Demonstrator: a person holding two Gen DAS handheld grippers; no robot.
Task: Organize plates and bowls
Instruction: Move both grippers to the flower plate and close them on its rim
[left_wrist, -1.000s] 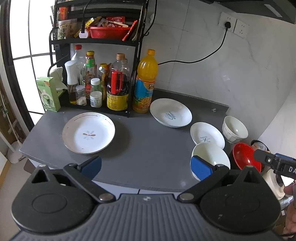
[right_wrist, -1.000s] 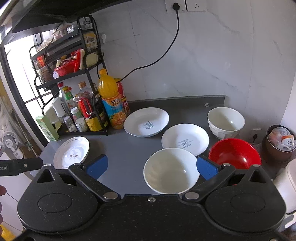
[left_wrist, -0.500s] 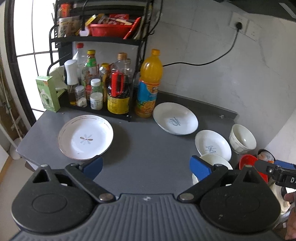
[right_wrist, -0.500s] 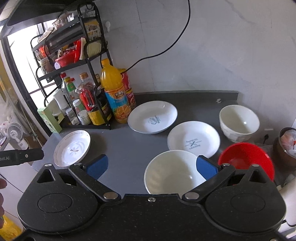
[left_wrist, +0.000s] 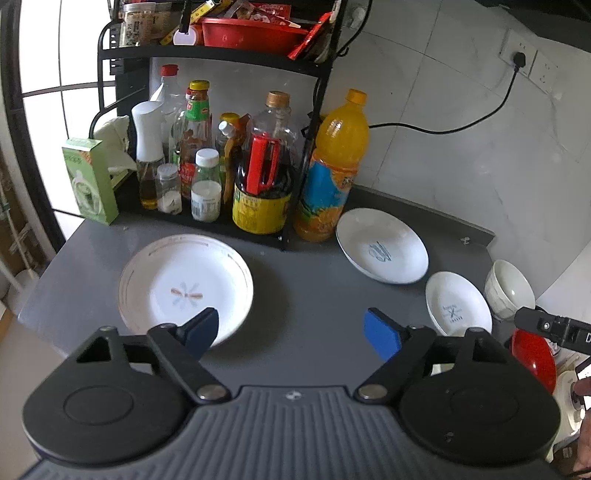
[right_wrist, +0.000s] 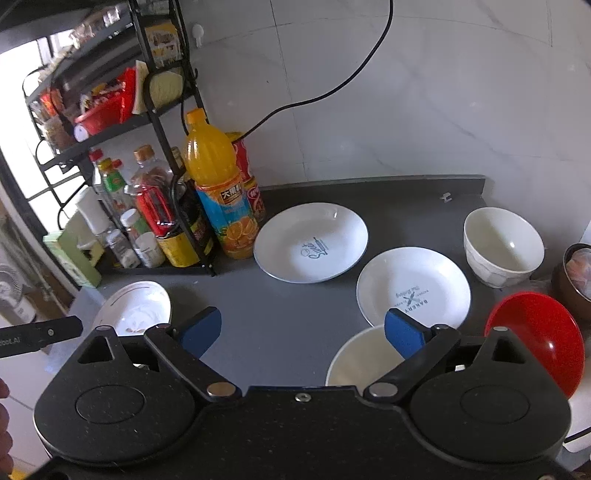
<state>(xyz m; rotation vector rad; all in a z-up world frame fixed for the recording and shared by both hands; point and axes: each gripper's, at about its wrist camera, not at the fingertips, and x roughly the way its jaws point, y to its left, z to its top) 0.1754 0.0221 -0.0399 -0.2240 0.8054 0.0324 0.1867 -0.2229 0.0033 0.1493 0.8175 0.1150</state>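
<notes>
My left claw (left_wrist: 291, 328), its jaws just narrowing but empty, sits nearest the gold-rimmed plate (left_wrist: 184, 288) on the desk (left_wrist: 306, 295) just ahead to its left, while my right claw (right_wrist: 303, 328), likewise narrowing and empty, hangs over the white bowl (right_wrist: 362, 358) at its right pad.

Daylight pours in from the window (left_wrist: 40, 110) left of the rack (left_wrist: 221, 59), blown out to white in both views. The grey bench (left_wrist: 314, 295) is evenly lit, with a soft shadow right of the gold-rimmed plate (left_wrist: 184, 288). Small glints sit on the red bowl (right_wrist: 535, 339). Focus is sharp; fisheye bending curves the wall tiles near the edges.
</notes>
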